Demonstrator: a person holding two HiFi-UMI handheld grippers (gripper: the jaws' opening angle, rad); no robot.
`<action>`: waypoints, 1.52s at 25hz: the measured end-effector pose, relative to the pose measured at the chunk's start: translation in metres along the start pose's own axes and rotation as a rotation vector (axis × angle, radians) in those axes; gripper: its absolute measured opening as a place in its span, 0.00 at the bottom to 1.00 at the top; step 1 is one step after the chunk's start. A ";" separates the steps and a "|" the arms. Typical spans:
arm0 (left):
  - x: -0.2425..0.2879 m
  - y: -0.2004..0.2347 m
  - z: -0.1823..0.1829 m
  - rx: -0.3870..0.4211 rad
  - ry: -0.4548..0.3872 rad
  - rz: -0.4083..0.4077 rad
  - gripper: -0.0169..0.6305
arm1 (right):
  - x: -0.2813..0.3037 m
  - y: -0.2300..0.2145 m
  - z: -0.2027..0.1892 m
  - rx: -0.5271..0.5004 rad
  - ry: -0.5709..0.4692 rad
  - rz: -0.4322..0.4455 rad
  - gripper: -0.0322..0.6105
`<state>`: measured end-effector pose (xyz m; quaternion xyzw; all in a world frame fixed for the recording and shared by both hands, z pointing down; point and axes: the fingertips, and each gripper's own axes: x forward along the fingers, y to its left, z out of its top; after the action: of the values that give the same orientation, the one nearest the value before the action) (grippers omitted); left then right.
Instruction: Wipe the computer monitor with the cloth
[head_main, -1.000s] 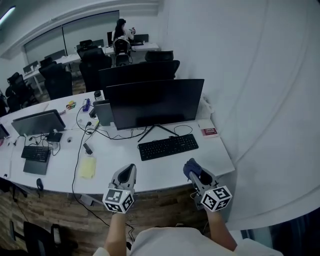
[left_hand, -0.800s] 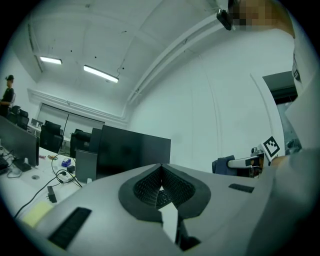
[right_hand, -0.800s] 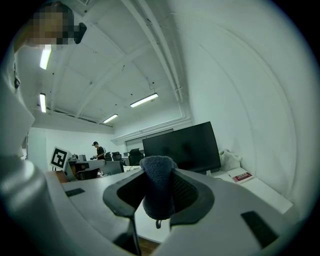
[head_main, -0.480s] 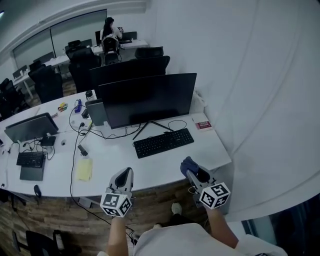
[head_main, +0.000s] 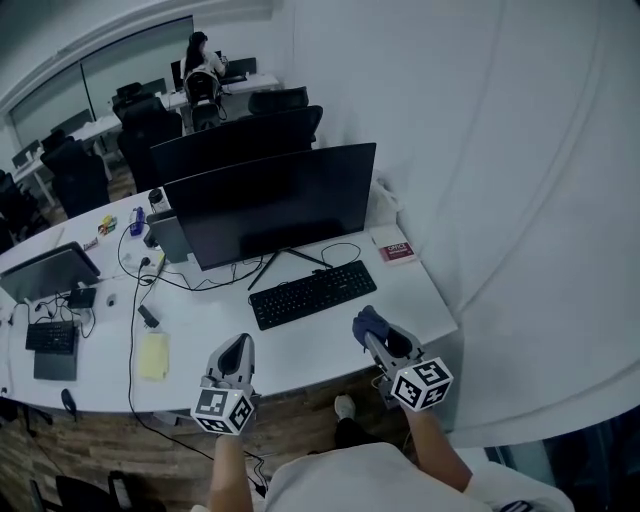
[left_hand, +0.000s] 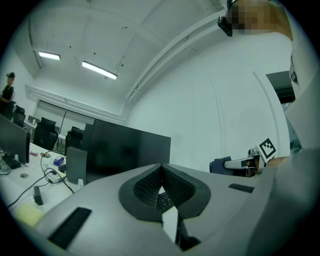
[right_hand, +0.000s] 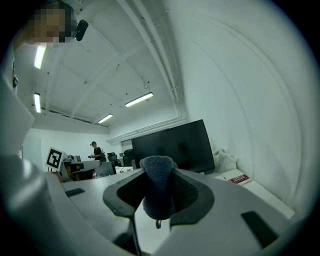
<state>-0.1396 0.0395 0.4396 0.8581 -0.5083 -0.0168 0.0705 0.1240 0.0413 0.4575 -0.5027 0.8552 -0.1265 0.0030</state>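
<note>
One cloth in right hand-held gripper | at desk edge | monitor well apart

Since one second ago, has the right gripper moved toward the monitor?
No. The right gripper, holding the blue cloth, stays near the keyboard, at its right end; only the view shifted.

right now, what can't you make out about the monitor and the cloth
- Monitor screen: dust or smears, too small and dark in the head view.
- Monitor's bottom edge: left gripper view, hidden by the left gripper body.
- Cloth: full extent, right gripper view, bunched between the right gripper jaws.
</note>
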 end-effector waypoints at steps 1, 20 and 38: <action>0.010 0.000 0.001 0.002 0.000 0.002 0.03 | 0.007 -0.009 0.001 0.004 0.002 0.001 0.26; 0.170 0.014 0.007 0.022 0.012 0.184 0.03 | 0.146 -0.145 0.037 -0.036 0.046 0.184 0.26; 0.284 0.021 -0.036 0.037 0.149 0.148 0.03 | 0.243 -0.287 0.003 -0.050 0.084 0.030 0.26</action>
<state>-0.0166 -0.2152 0.4907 0.8183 -0.5638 0.0617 0.0932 0.2512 -0.3014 0.5469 -0.4839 0.8649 -0.1260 -0.0438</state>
